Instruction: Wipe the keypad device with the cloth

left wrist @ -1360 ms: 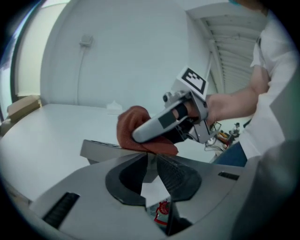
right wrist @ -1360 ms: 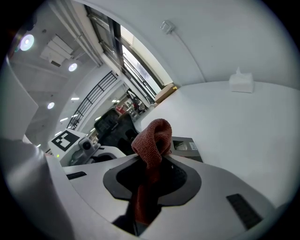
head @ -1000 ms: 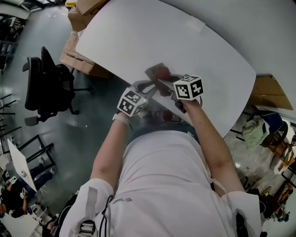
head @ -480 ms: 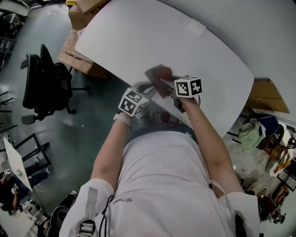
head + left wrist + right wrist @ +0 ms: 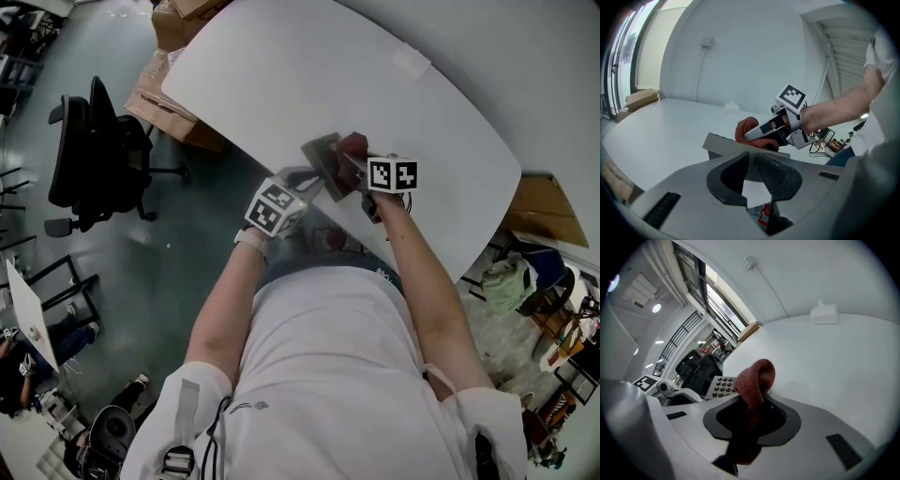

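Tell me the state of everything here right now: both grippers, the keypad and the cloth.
Left gripper: jaws have just been closing, gripping the keypad device by its edge.
Right gripper: shut on the cloth.
Keypad device: held tilted.
Cloth: bunched into a loop.

We find the grey flat keypad device on the white oval table, near its front edge. The red knitted cloth sits just beside its right end, and a black office chair stands well left of the table.

Noted: keypad device mostly hidden behind my right claw; cloth lower end lost between its jaws; key markings illegible.
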{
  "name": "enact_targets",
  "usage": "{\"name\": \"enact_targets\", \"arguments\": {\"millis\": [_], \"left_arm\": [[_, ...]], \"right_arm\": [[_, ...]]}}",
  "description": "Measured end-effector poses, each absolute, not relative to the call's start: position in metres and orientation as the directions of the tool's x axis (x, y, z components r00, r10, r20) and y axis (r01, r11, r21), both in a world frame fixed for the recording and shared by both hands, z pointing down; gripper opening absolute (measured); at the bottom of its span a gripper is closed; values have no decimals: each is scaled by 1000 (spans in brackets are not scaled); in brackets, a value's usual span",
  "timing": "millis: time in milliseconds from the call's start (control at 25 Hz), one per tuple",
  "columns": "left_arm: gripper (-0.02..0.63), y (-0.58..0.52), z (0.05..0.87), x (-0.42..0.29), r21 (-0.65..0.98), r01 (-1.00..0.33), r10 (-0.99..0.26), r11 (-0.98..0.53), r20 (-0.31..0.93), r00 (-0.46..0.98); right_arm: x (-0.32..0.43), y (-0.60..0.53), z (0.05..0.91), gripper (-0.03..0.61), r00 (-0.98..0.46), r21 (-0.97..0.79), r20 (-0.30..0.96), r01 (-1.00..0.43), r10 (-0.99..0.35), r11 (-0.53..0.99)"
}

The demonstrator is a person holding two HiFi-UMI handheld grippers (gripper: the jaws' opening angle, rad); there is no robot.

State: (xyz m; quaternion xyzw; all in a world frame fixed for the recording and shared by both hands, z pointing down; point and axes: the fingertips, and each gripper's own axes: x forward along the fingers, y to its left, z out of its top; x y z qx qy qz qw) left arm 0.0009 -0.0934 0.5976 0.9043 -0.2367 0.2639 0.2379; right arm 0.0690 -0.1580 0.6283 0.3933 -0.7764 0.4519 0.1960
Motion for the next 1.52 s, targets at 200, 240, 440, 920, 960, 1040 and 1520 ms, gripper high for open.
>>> {"name": "enact_targets", "arguments": {"millis": [200, 240, 440, 920, 960, 1040, 1520], "left_arm": [[69, -94, 597, 0, 313, -560, -302, -767, 593, 746], [69, -94, 597, 0, 314, -559, -301, -768, 593, 747], [68, -94, 596, 2, 308, -549, -302, -777, 583, 754], [63, -94, 597, 1, 300, -518, -278, -801, 579, 766], [61, -94, 597, 1, 300, -515, -277, -803, 576, 769], [60, -95, 598, 1, 300, -512, -276, -805, 574, 771], [40, -93, 598, -2, 318, -504, -263, -803, 570, 779]], "right_arm": [[81, -167, 641, 95, -591, -535, 680, -804, -434, 258], [82, -169, 643, 95, -592, -538, 681, -804, -431, 253], [82, -171, 643, 95, -603, -540, 686, -797, -408, 270], [44, -162, 610, 95, -641, -516, 670, -765, -375, 385], [39, -160, 607, 95, -655, -530, 661, -753, -366, 391], [29, -154, 603, 95, -683, -561, 644, -728, -345, 394], [-3, -152, 570, 95, -752, -607, 590, -653, -294, 453]]}}
